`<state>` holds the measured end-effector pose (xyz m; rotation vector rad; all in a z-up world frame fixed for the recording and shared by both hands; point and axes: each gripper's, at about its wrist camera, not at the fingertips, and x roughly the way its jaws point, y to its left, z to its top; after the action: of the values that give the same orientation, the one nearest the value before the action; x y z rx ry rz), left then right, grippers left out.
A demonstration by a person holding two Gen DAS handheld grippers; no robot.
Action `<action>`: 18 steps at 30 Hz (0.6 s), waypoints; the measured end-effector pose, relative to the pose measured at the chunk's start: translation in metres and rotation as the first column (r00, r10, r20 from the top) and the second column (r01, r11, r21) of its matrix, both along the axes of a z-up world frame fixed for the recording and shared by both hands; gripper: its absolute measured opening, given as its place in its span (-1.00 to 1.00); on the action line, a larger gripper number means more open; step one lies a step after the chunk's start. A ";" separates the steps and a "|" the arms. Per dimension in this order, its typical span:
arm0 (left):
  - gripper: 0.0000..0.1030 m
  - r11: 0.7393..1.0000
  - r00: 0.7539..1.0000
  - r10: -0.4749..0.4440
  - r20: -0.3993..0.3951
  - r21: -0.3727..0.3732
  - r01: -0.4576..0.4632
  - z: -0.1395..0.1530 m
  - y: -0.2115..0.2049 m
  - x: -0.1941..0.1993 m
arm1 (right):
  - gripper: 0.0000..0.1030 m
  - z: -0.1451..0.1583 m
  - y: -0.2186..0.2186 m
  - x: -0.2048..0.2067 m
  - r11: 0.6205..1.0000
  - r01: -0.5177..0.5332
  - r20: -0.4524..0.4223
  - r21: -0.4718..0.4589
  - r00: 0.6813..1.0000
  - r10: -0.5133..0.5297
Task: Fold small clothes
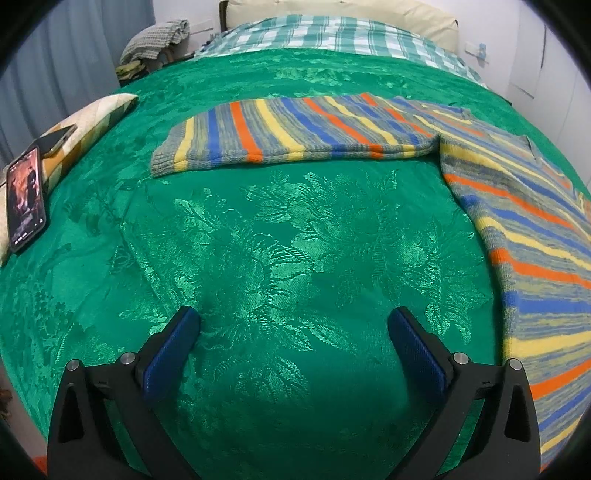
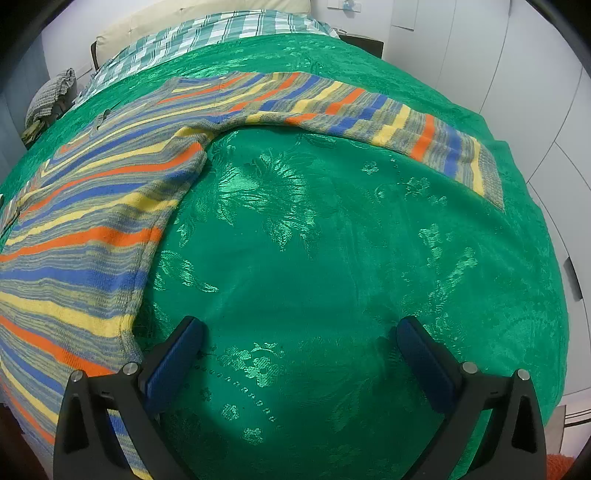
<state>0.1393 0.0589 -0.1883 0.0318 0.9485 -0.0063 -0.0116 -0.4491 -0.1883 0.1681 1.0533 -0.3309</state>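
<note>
2 phones point(image 1: 27, 192) lie at the left edge of the left wrist view, one flat with its screen lit, the other propped on a patterned cushion point(image 1: 92, 122) just behind it. Across the green bedspread point(image 1: 295, 240) a striped sweater point(image 1: 517, 229) lies flat, body at the right of that frame, 1 sleeve point(image 1: 295, 133) stretched across the upper middle. Nothing stands between the left gripper point(image 1: 293, 325), jaws wide and empty, and the cloth. In the right wrist view the right gripper point(image 2: 299, 336) is likewise spread with nothing held, the sweater's hem just beside its left finger point(image 2: 173, 362). A checked blanket point(image 2: 221, 33) covers the upper frame.
</note>
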 end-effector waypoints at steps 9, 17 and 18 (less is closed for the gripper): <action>0.99 1.000 1.000 0.007 -0.028 0.007 -0.007 0.005 -0.001 0.001 | 1.00 0.000 -0.001 0.002 1.000 -0.001 -0.002 0.002 1.000 0.001; 0.95 0.964 0.962 -0.266 0.062 0.022 0.265 0.106 -0.032 0.054 | 0.87 0.092 -0.015 0.027 0.991 -0.133 0.132 -0.001 0.983 0.132; 0.96 0.953 0.951 -0.302 0.063 0.033 0.300 0.113 -0.042 0.069 | 0.87 0.103 -0.016 0.042 0.985 -0.174 0.148 -0.018 0.973 0.175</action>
<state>0.2084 0.0165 -0.0755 0.1969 0.8692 -0.2755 0.0305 -0.4647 -0.0849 0.0929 0.9113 -0.1590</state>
